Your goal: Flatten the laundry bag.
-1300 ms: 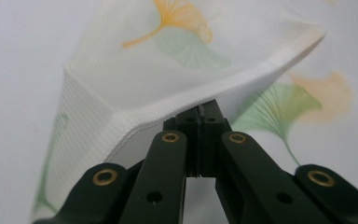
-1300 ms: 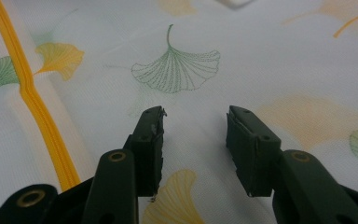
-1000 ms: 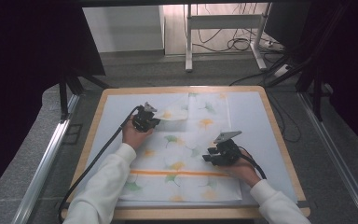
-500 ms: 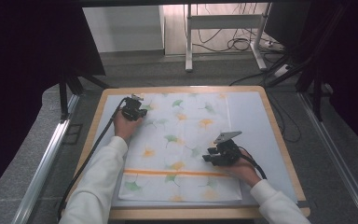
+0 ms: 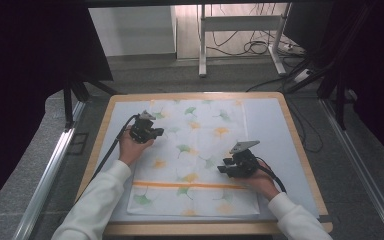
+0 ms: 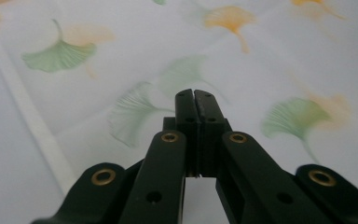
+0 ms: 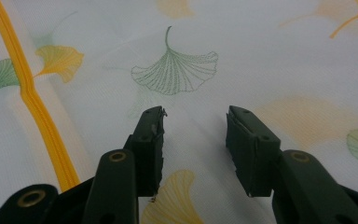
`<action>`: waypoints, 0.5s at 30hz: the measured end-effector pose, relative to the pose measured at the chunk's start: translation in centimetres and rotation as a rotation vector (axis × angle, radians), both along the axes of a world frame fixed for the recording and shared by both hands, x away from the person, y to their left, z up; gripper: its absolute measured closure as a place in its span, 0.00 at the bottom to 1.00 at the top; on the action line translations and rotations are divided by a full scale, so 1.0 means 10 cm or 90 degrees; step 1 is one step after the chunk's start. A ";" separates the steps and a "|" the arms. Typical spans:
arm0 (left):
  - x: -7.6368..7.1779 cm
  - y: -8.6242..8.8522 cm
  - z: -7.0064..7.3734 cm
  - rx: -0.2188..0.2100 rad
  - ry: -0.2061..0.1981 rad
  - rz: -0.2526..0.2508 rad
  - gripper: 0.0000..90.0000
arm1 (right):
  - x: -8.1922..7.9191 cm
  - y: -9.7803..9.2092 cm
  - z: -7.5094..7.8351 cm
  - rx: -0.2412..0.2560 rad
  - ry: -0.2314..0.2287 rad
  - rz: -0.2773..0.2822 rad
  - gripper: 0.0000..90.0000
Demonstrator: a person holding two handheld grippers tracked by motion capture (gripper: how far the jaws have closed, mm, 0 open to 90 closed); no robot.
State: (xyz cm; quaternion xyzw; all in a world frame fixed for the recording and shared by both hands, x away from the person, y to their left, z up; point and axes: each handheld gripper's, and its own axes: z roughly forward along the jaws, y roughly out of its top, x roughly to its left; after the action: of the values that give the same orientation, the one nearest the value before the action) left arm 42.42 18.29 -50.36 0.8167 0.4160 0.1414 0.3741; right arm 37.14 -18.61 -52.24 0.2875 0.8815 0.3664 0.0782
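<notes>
A white cloth (image 5: pixel 200 150) printed with green and orange ginkgo leaves lies spread flat on the table, an orange stripe (image 5: pixel 190 185) crossing its near end. My left gripper (image 5: pixel 152 131) hovers over the cloth's far-left part. In the left gripper view the left gripper (image 6: pixel 194 95) has its jaws pressed together with nothing between them, just above the cloth (image 6: pixel 261 56). My right gripper (image 5: pixel 223 167) rests over the cloth's right-middle. In the right gripper view the right gripper (image 7: pixel 195 116) is open over a green leaf print, with the orange stripe (image 7: pixel 37 112) at its left.
The cloth lies on a pale mat (image 5: pixel 270 120) inside a wooden table rim (image 5: pixel 300 145). Behind the table stand a metal frame (image 5: pixel 240 30) and floor cables (image 5: pixel 260 47). An aluminium rail (image 5: pixel 50 175) runs along the left.
The left gripper carried the cloth's folded-over part to the far left and the cloth now lies flat; it has since drawn back slightly. The right gripper has stayed in place.
</notes>
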 end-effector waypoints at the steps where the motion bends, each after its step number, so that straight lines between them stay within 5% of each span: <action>1: -0.14 -0.02 0.03 -0.008 0.002 -0.012 1.00 | -0.01 -0.02 0.03 0.008 -0.003 -0.002 0.61; 9: -0.54 -0.08 0.09 -0.053 0.002 -0.039 0.96 | -0.10 -0.19 0.16 0.040 0.001 -0.026 0.51; 15: -0.71 -0.08 0.08 -0.091 0.006 -0.026 0.73 | -0.16 -0.34 0.19 0.044 0.009 -0.058 0.39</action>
State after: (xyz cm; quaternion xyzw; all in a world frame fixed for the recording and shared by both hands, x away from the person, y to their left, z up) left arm 35.31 17.45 -49.56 0.7970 0.4100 0.0995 0.4322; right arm 35.57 -22.00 -50.38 0.3326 0.8547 0.3908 0.0787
